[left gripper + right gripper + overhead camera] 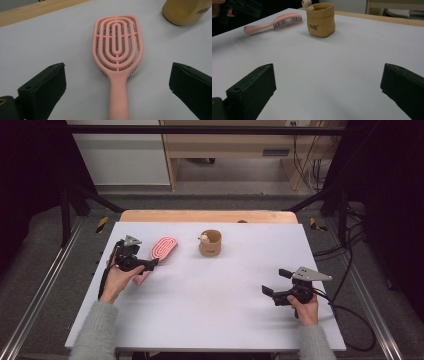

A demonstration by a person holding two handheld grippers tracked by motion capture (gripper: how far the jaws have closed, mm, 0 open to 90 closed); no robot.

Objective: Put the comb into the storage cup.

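A pink vented hairbrush (164, 247) lies bristles-down on the white table (225, 310) at the left, its handle pointing back toward the person. My left gripper (145, 267) hovers open over that handle. In the left gripper view the brush (117, 45) runs up the middle, and the handle sits between the wide-apart jaws of my left gripper (117, 72) without touching them. My right gripper (276, 281) is open at the right front of the table, holding nothing. In the right gripper view the brush (274, 23) lies far off to the left, beyond my right gripper (328, 75).
A tan soft pouch (210, 243) with a small pale toy figure (307, 3) poking out stands behind the table's middle, right of the brush. A wooden strip (207, 216) edges the table's far side. Cables trail off the right side.
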